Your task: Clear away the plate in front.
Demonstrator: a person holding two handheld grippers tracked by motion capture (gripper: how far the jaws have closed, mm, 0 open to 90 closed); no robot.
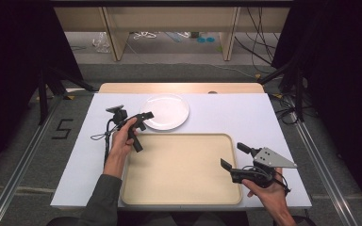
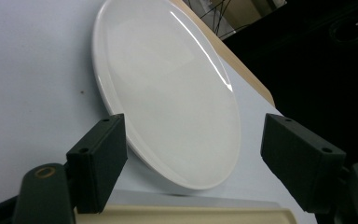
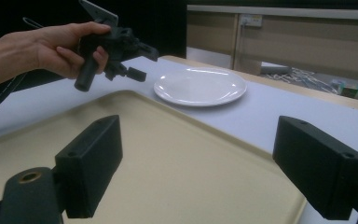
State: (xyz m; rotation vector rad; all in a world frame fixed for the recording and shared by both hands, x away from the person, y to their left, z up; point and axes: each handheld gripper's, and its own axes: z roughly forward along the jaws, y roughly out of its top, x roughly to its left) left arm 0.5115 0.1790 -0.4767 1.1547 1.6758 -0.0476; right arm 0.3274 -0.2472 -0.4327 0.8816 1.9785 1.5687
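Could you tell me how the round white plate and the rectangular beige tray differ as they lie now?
The round white plate is glossy and circular; the rectangular beige tray is matte with rounded corners. The plate is clearly smaller than the tray. The plate lies farther from the person, just beyond the tray's far edge, with the left gripper beside its rim; the right gripper hovers over the tray. Both are empty and flat on the white table.

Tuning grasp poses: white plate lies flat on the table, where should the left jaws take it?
Grip the white plate by its rim on the side nearest the left gripper, probably coming in low from that side. It lies flat and shallow, and its thin raised edge is the part that open jaws can straddle, one above, one beneath.
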